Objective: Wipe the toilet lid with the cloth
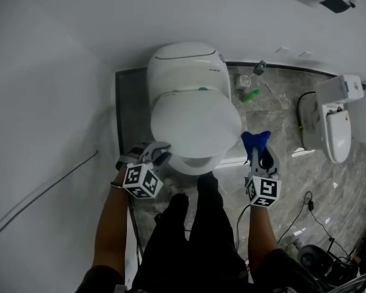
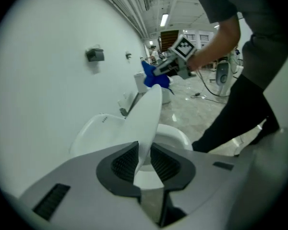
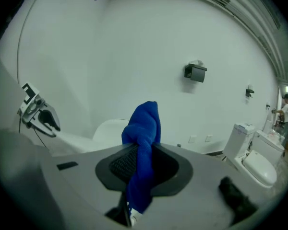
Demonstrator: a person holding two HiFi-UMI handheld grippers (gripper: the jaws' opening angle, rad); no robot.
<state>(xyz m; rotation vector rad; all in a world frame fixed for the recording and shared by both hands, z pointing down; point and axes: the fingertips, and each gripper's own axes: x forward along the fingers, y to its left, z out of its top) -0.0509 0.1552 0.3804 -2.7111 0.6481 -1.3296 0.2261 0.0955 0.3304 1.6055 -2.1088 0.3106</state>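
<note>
Our left gripper [image 2: 144, 159], low in the middle of its own view, pinches the edge of the round white plastic toilet lid [image 1: 195, 124]. The lid stands tilted up over the white toilet bowl [image 1: 198, 163]. Our right gripper [image 3: 143, 162] is pressed onto the crumpled blue cloth [image 3: 145, 123], which sticks up out of it. In the head view the cloth is just beside the lid's right edge, over the grey stone floor [image 1: 280, 121].

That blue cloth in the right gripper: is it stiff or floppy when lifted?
Probably floppy: the blue cloth bunches and creases where the right gripper pinches it. Likely light too, since its bunched end stands above the jaws unsupported.
</note>
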